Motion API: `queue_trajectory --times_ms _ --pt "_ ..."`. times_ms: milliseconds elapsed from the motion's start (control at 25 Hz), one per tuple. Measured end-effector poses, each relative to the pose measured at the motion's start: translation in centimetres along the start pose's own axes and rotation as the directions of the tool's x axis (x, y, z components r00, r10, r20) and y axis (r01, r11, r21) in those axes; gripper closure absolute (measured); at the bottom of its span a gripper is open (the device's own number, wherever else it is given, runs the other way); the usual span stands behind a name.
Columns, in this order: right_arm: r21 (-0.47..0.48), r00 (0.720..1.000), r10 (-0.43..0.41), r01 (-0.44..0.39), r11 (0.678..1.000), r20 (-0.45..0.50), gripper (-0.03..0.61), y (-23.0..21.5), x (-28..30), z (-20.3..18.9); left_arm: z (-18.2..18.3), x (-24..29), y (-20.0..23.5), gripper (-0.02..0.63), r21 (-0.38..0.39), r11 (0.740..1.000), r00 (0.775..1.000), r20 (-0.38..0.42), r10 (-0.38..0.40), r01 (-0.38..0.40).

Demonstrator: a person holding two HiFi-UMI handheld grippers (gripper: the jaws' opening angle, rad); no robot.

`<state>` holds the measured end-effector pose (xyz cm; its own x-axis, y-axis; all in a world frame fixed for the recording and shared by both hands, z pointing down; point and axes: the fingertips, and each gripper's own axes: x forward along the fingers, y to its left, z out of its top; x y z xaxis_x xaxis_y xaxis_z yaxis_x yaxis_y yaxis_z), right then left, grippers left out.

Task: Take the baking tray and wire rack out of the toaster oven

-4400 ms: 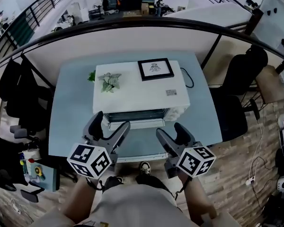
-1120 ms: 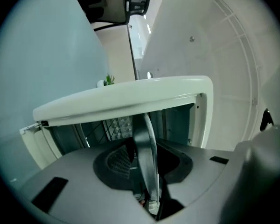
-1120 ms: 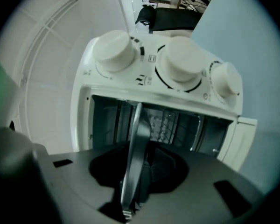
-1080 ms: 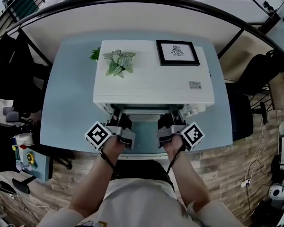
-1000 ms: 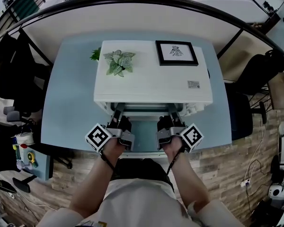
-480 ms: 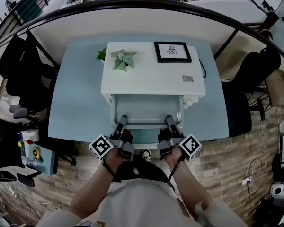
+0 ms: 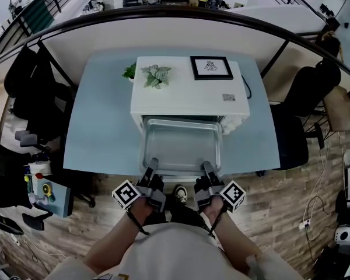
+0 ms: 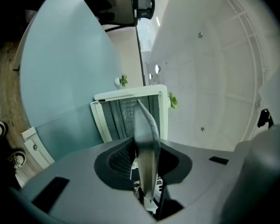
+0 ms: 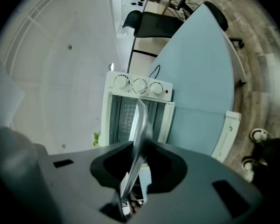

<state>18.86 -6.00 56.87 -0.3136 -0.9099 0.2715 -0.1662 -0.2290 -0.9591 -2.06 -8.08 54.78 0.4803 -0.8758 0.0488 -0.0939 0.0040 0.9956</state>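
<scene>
1. Head view: a pale blue table [image 7: 99,127] stood in an open office, with the white toaster oven [image 7: 189,98] on it. The baking tray [image 7: 181,144] stuck out of the oven's mouth toward me. My left gripper [image 7: 153,164] and right gripper [image 7: 205,167] were at its near rim.
2. Left gripper view: my jaws pinched the tray's rim, seen edge-on. A grid inside the oven may have been the wire rack [image 8: 127,112].
3. Right gripper view: my jaws were likewise clamped on the rim. An uneven pull could jam the tray, or its far end could drop once clear.
</scene>
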Motion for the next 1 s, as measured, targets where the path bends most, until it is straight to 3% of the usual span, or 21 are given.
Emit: queue_trajectory --times_ms 120,400,560,760,1000 --pt "0.0 1.0 -0.011 0.011 1.0 0.01 0.494 -0.2 -0.9 -0.1 -0.5 -0.6 0.2 0.518 0.012 1.0 1.0 -0.029 0.0 0.0" --pt "-0.044 0.999 -0.014 0.012 0.999 -0.029 0.497 0.7 -2.2 -1.2 -1.1 -2.8 -0.2 0.52 -0.042 0.999 0.999 -0.043 -0.005 0.003" --pt "-0.067 0.996 -0.014 0.008 0.998 -0.092 0.495 1.6 -2.5 -3.8 0.6 -5.1 0.0 0.522 -0.073 0.997 1.0 0.005 -0.01 0.01" --pt "-0.114 0.98 -0.034 0.011 0.993 -0.198 0.499 2.5 -1.3 -7.7 3.8 -8.0 0.2 0.522 -0.04 0.999 0.999 0.052 -0.011 0.013" --pt "-0.122 0.934 -0.047 0.003 0.993 -0.355 0.499 2.9 0.9 -14.0 8.0 -13.5 0.9 0.522 -0.038 0.999 0.981 0.192 0.02 -0.013"
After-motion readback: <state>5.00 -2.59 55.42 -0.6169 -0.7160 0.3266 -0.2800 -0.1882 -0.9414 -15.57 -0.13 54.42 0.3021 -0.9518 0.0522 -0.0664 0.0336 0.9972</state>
